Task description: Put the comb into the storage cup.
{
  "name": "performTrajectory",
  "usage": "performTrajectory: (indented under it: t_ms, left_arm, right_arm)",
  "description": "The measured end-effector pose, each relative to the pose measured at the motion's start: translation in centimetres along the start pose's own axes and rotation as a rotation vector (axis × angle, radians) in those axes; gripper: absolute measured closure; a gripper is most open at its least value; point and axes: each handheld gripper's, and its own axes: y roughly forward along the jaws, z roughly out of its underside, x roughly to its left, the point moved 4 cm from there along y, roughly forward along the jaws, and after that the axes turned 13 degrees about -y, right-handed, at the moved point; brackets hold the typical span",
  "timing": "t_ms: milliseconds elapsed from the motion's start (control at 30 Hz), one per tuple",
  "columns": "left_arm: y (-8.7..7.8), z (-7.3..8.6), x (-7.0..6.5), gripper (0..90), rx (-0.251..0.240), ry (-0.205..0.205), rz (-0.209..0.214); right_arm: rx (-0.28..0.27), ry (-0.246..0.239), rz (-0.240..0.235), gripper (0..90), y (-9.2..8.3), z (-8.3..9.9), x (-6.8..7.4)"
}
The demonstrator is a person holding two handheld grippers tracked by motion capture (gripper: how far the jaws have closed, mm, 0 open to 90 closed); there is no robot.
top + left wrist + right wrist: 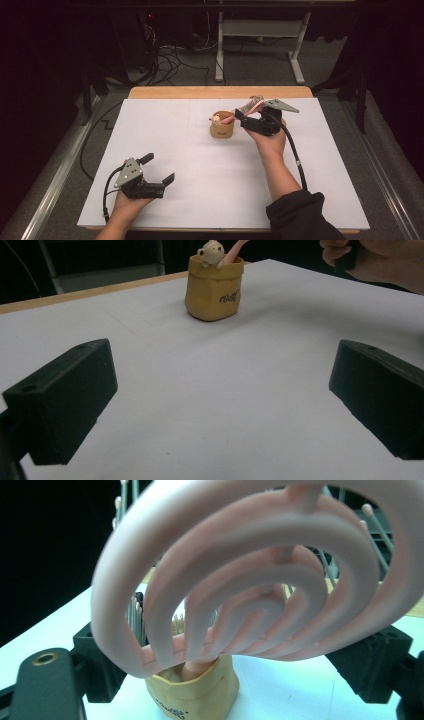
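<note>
**Brush handle in the pot, right gripper yet to let go**

High view: the tan pot [222, 129] stands on the white table [165, 145], a little bear figure [216, 119] at its rim. The right gripper [243, 118] is just beside the pot, holding a pink hairbrush [248, 108] whose handle slants down into the pot's mouth. The left gripper [159, 170] rests well apart from the pot, toward the near edge, jaws spread with nothing between them.

Left gripper view: both black jaws stand wide apart over bare table; the pot [214, 287] sits beyond them, with the bear [212, 252] and the pink handle [231, 252] showing above its rim.

Right gripper view: the brush's vented head [250, 575] looms close, clamped between the jaws, its handle running down into the pot [192, 692].

Judging from this, the placing looks nearly done; what is left is to release the brush and draw the hand clear without tipping the pot.
</note>
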Motion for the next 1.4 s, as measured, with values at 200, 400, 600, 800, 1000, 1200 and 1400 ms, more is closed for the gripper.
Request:
performTrajectory:
  t_ms: [200,400,600,800,1000,1200,1400]
  left_arm:
    - [0.03,0.04,0.01,0.0,0.004,0.002,0.000]
    - [0.02,0.02,-0.02,0.0,0.002,0.003,0.000]
    - [0.02,0.02,-0.03,0.0,0.003,0.005,0.000]
    - [0.05,0.04,-0.04,0.0,0.002,0.002,0.001]
    - [0.05,0.06,-0.04,0.0,0.007,0.004,0.003]
    - [0.09,0.08,-0.07,0.0,0.009,0.005,0.004]
    - [0.08,0.08,-0.05,0.0,0.010,0.005,0.003]
  right_arm:
    - [0.007,0.002,-0.003,15.9,-0.02,0.07,0.01]
    - [0.018,0.001,-0.001,14.8,-0.04,0.12,-0.10]
    - [0.021,-0.005,0.005,13.7,-0.07,0.10,-0.06]
    - [0.035,-0.007,0.008,11.3,-0.06,0.21,-0.10]
    - [0.049,-0.016,-0.001,7.9,-0.08,0.29,-0.17]
    - [0.061,-0.026,-0.002,2.6,-0.26,0.27,-0.28]
    - [0.070,-0.030,-0.005,0.9,-0.32,0.33,-0.29]
